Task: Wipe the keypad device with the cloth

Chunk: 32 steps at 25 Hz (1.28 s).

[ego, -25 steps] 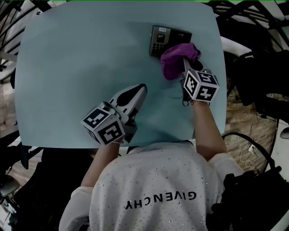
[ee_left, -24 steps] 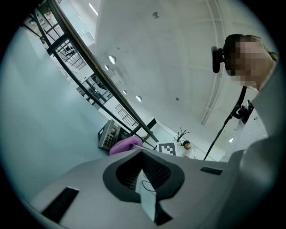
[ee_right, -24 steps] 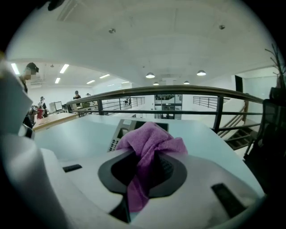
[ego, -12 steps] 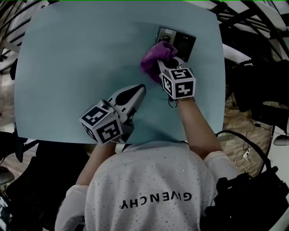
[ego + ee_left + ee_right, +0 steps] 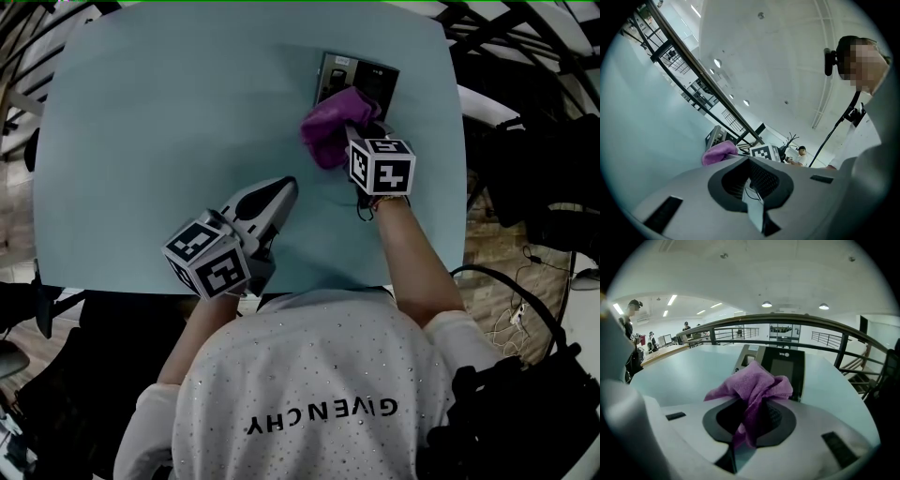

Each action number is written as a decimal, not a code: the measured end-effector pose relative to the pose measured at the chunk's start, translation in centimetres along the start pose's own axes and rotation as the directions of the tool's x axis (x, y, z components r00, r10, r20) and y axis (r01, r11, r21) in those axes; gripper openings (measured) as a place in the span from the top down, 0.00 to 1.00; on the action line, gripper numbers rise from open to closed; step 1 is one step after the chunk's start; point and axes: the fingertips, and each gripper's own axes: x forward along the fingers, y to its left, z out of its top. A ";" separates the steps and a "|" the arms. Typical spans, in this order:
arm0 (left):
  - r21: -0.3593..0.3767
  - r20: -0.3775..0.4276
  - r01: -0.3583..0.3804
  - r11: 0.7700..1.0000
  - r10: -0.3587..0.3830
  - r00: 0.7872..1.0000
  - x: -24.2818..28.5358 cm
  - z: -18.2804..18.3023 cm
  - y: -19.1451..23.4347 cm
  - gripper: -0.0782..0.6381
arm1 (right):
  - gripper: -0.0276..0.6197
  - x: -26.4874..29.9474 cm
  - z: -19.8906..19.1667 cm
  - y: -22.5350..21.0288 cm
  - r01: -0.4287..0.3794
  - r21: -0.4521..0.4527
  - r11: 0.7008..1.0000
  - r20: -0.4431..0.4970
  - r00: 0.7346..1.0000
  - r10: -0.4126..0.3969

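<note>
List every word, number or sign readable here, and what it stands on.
"GIVENCHY": across the person's white shirt, upside down in the head view.
Keypad device: key legends and a small logo, too small and blurred to read.
Marker cubes: black-and-white square patterns only, no text.

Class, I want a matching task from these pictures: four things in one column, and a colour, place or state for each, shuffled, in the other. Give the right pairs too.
Things:
1. cloth
2. keypad device
3. left tool
4. right tool

Descriptions:
A. shut, holding nothing
B. purple, bunched up
C. shut on the cloth
D. dark, lying flat on the table

Pairs: 1-B, 2-D, 3-A, 4-C.
</note>
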 end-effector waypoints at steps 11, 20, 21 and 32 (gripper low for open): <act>0.031 -0.005 -0.020 0.999 0.021 1.000 1.1 -0.7 -2.9 0.89 | 0.86 -2.4 -1.0 -4.3 0.023 0.077 0.997 0.009 1.000 -0.024; 0.025 -0.012 -0.049 0.998 0.049 0.999 2.8 -2.1 -5.0 0.89 | 0.86 -3.3 -2.6 -7.1 0.011 0.140 0.990 0.007 1.000 -0.012; 0.026 -0.011 -0.048 0.998 0.049 0.999 2.9 -2.3 -5.2 0.89 | 0.86 -3.5 -2.8 -7.4 0.012 0.150 0.989 0.005 1.000 -0.013; 0.021 -0.022 -0.108 0.994 0.108 0.994 3.0 -3.4 -5.9 0.89 | 0.86 -4.8 -1.9 -10.6 -0.001 0.286 0.958 0.065 0.998 -0.018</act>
